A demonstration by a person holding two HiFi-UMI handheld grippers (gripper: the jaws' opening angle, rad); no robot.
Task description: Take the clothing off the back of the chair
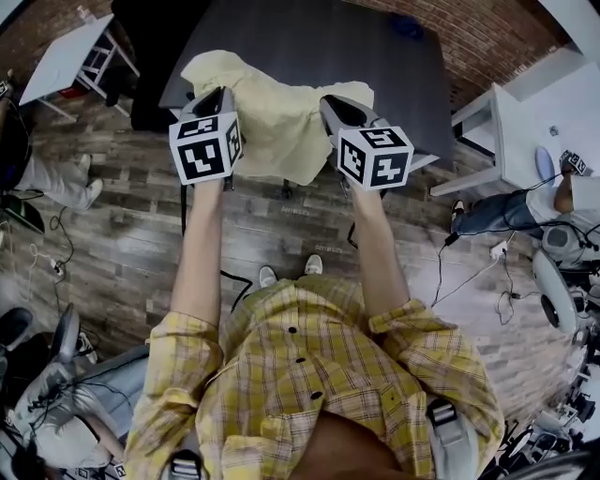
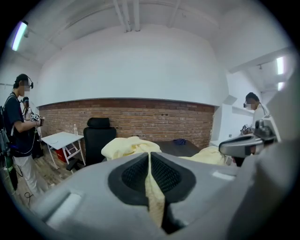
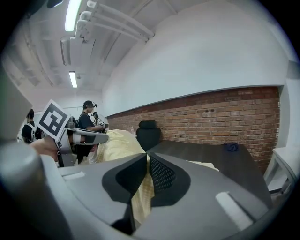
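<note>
The left hand-held gripper (image 1: 222, 94) and right hand-held gripper (image 1: 330, 103) each pinch the yellow clothing (image 1: 281, 127). It seems still draped over the chair, which it hides, so the lifting remains.

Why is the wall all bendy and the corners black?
Left gripper view: the wide lens bows the brick wall and blacks the corners; the clothing near the lens is blurry. Right gripper view: same bend, plus a glaring ceiling light. Head view: the wooden floor bulges too.
</note>
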